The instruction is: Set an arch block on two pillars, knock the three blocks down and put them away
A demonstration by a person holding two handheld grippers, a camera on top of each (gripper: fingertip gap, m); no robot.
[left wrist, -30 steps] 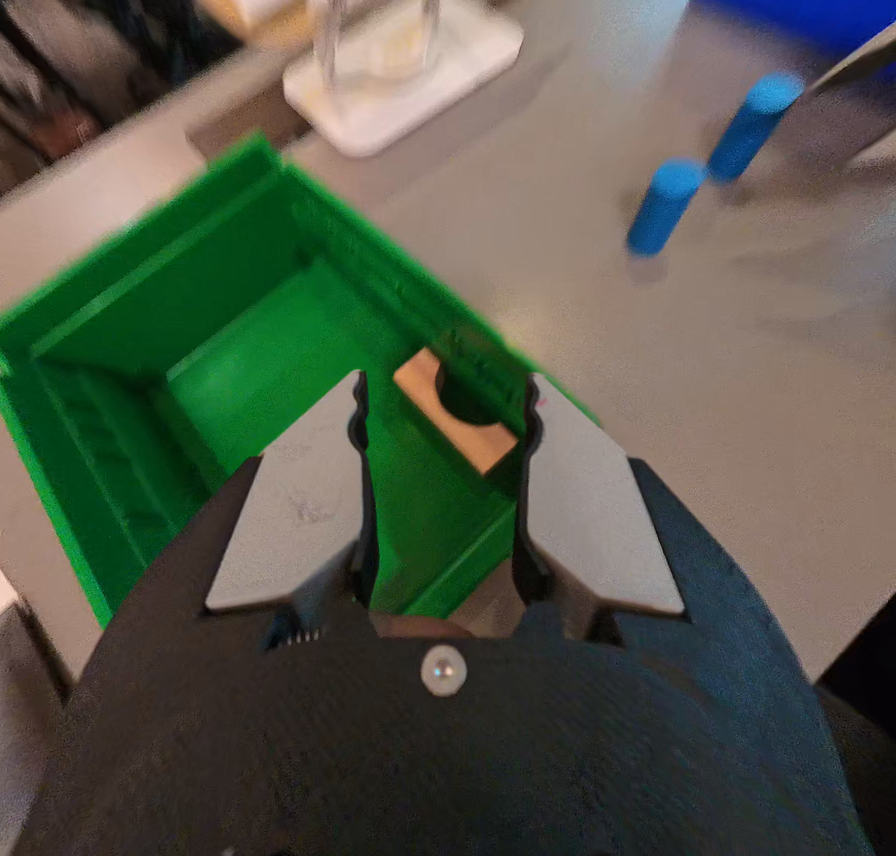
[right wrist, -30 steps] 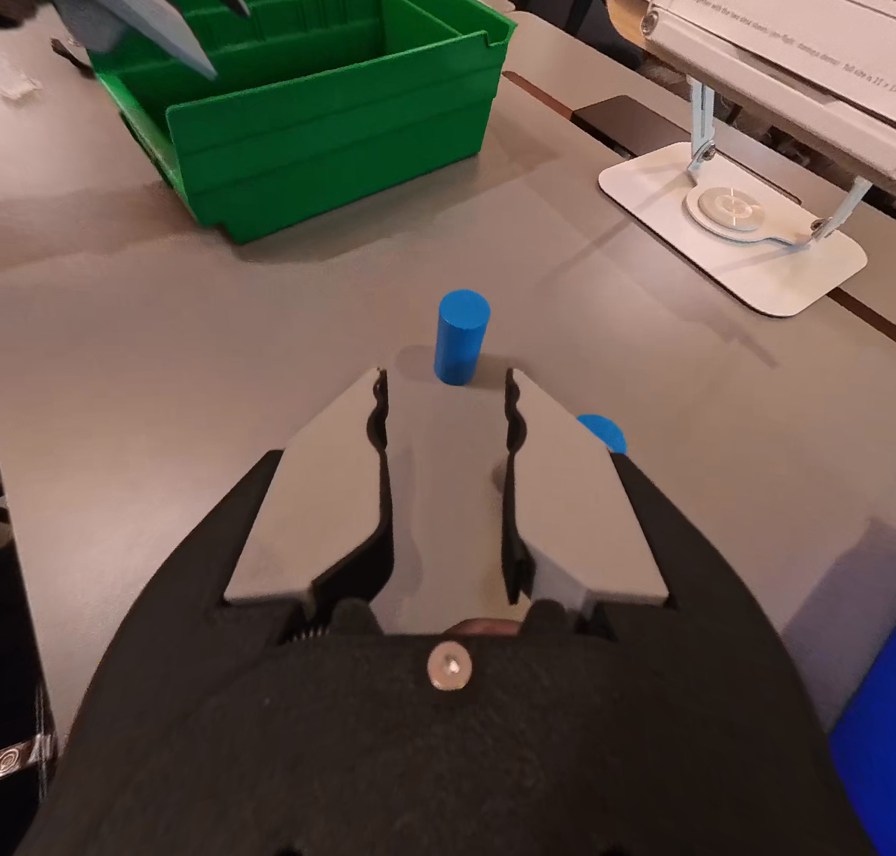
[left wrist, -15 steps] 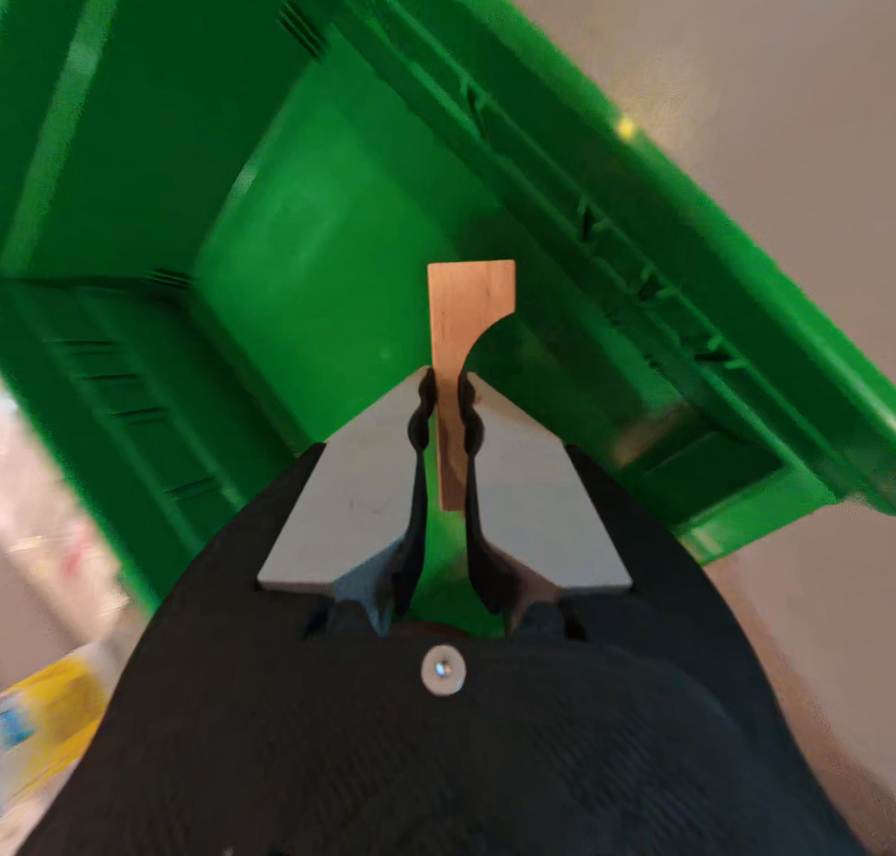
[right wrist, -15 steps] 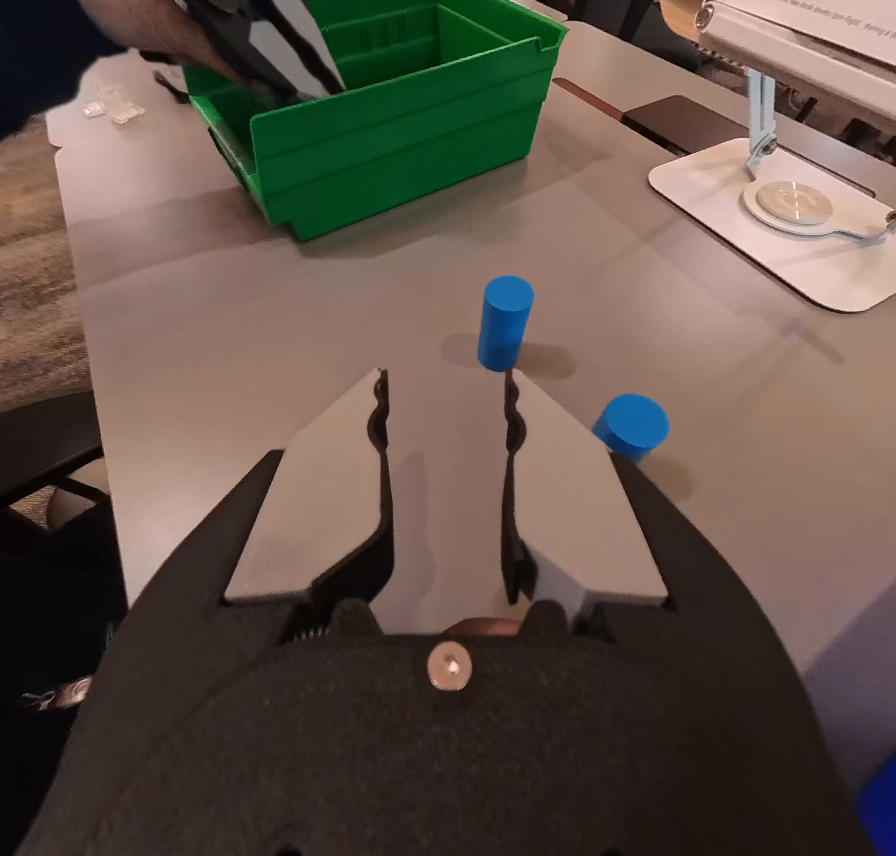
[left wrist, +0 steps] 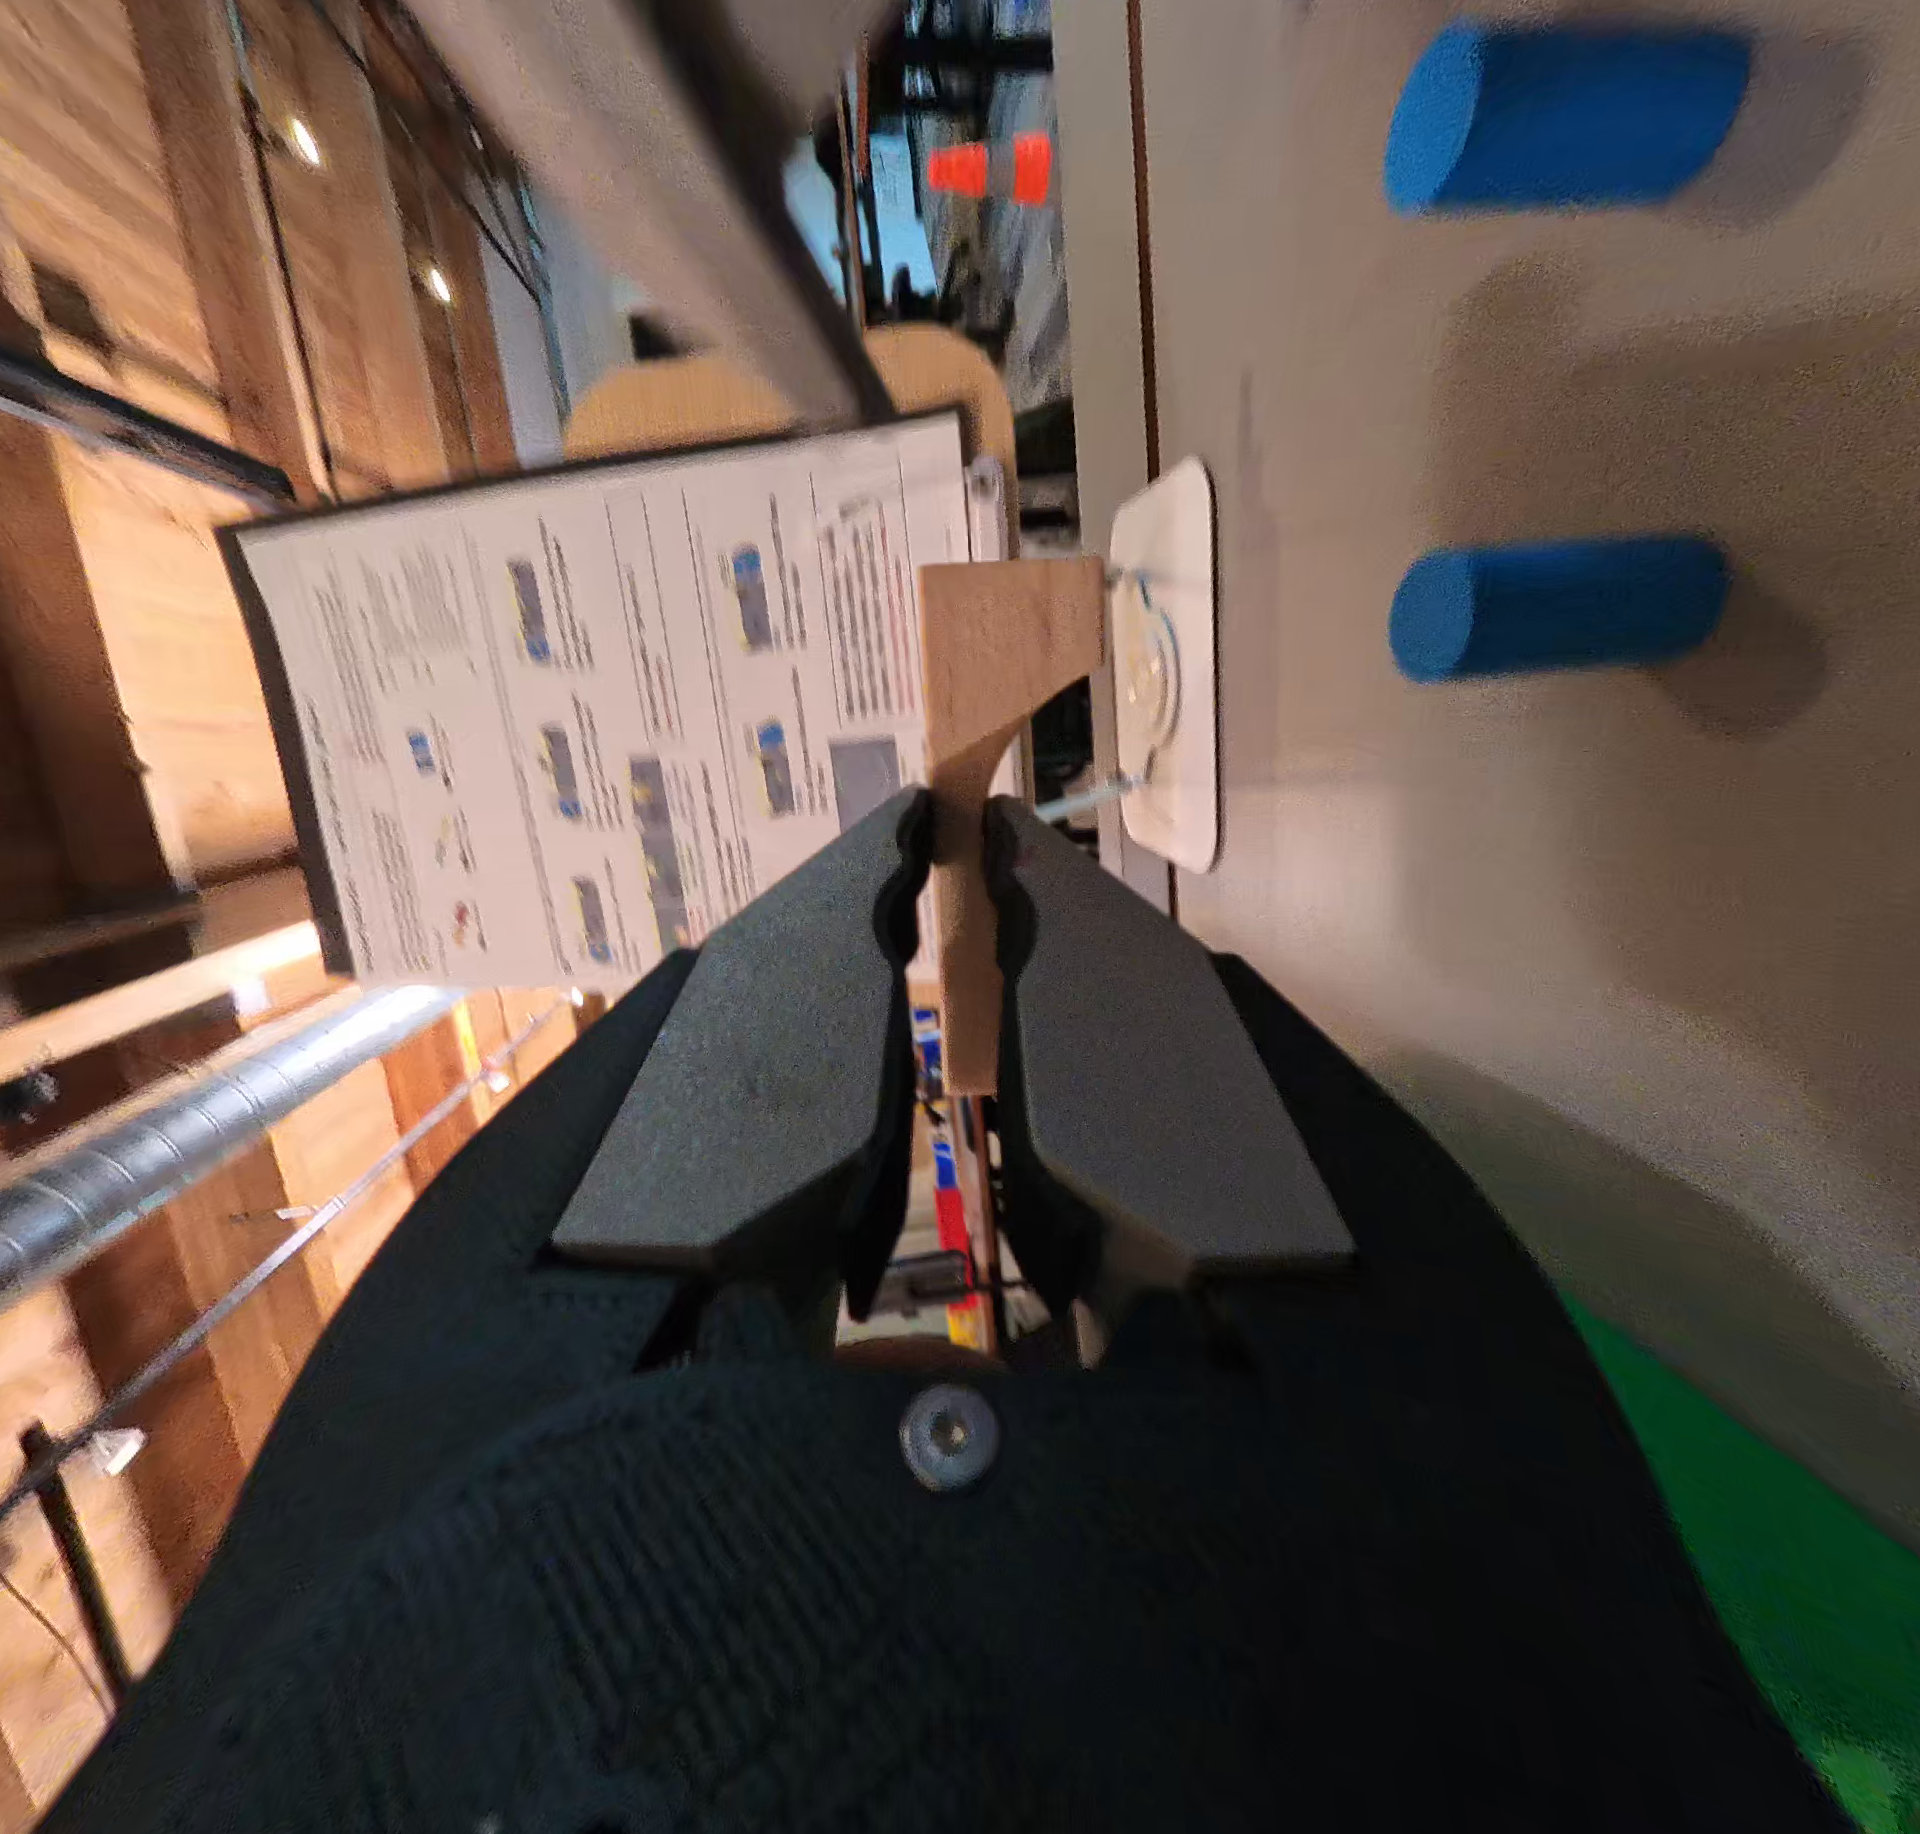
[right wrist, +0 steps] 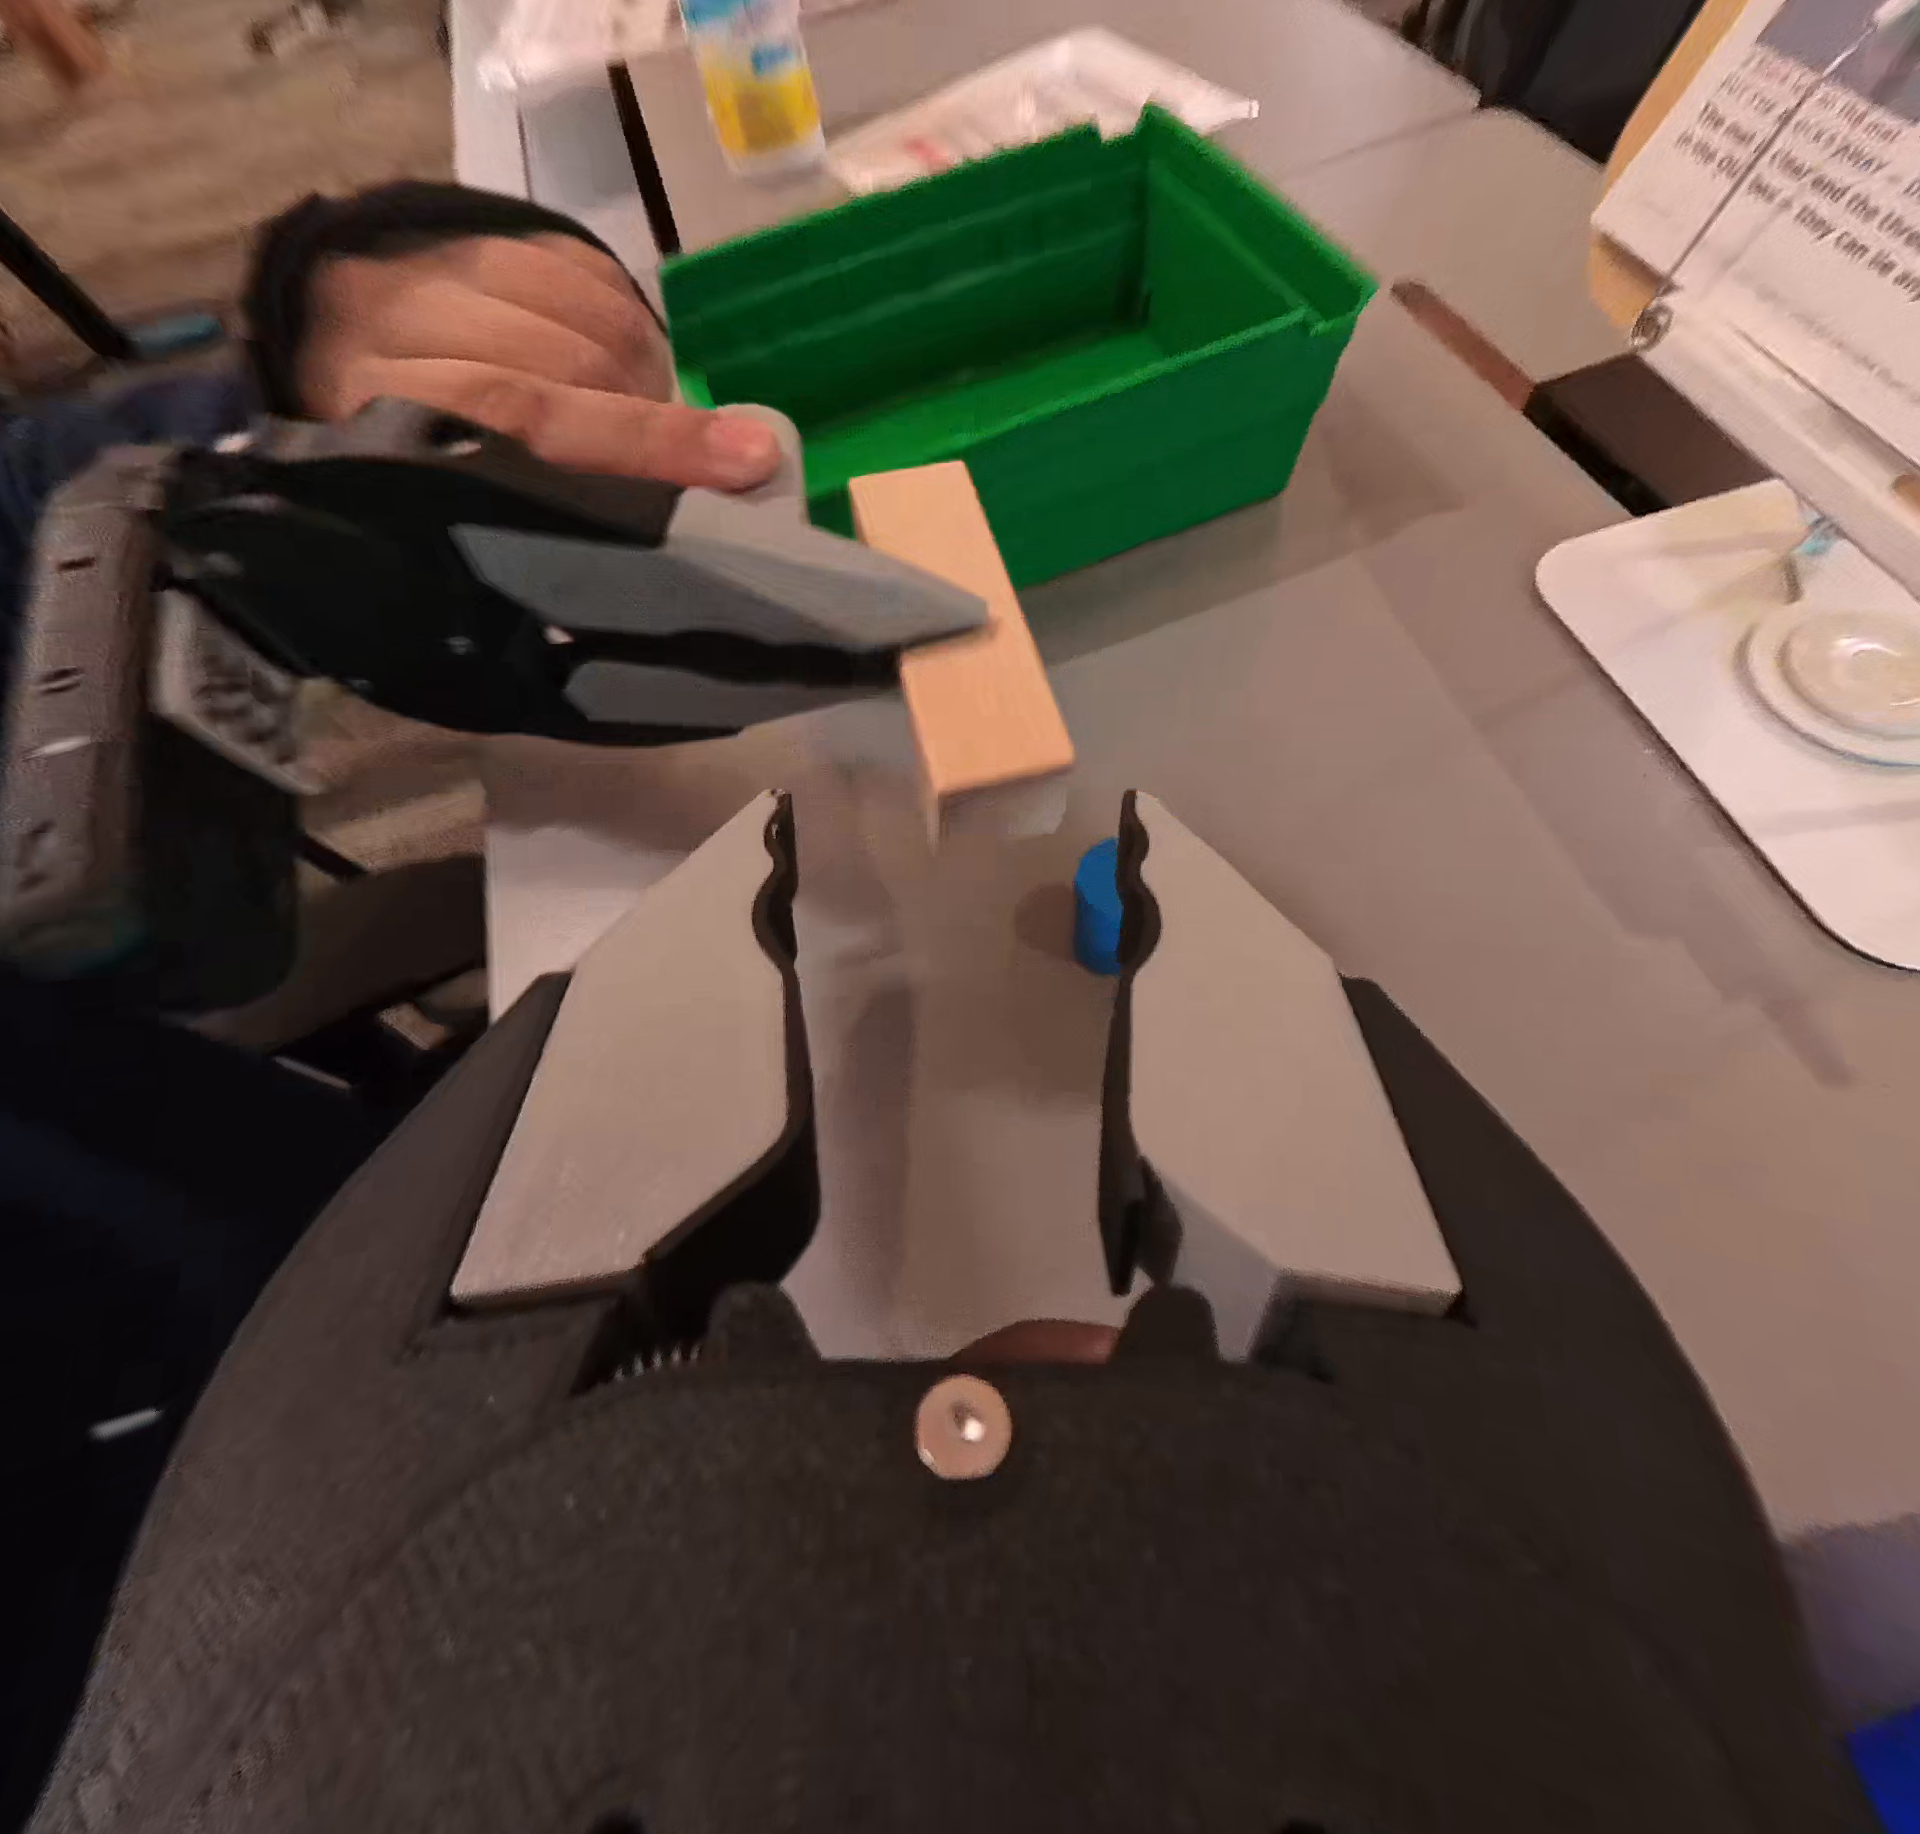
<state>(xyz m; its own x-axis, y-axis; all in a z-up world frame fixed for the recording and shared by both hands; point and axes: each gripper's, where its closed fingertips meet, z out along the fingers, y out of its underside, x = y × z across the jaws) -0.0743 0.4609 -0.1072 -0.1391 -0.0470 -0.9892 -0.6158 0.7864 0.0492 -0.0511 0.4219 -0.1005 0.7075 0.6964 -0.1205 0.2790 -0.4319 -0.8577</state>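
Observation:
My left gripper point(left wrist: 961, 828) is shut on a wooden arch block point(left wrist: 1008, 662), rolled on its side in the air. In the right wrist view it point(right wrist: 935, 654) holds the arch point(right wrist: 966, 631) level above the grey table point(right wrist: 1351, 849), in front of the green bin point(right wrist: 1039, 496). Two blue pillars point(left wrist: 1558, 117) point(left wrist: 1558, 605) stand upright on the table, to the right of the arch in the left wrist view. My right gripper point(right wrist: 956, 839) is open and empty, just behind one blue pillar point(right wrist: 1096, 906) near its right fingertip. The other pillar is hidden in this view.
An instruction sheet on a stand point(left wrist: 623, 724) with a white base point(right wrist: 1745, 704) stands at the table's right. A person's hand point(right wrist: 520, 371) holds the left gripper. A bottle point(right wrist: 748, 39) and plastic packaging point(right wrist: 1039, 111) lie beyond the bin.
My left gripper closed on the arch in the bin, lifted it out and carried it toward the pillars, rolling sideways. My right gripper stayed open and drew back a little.

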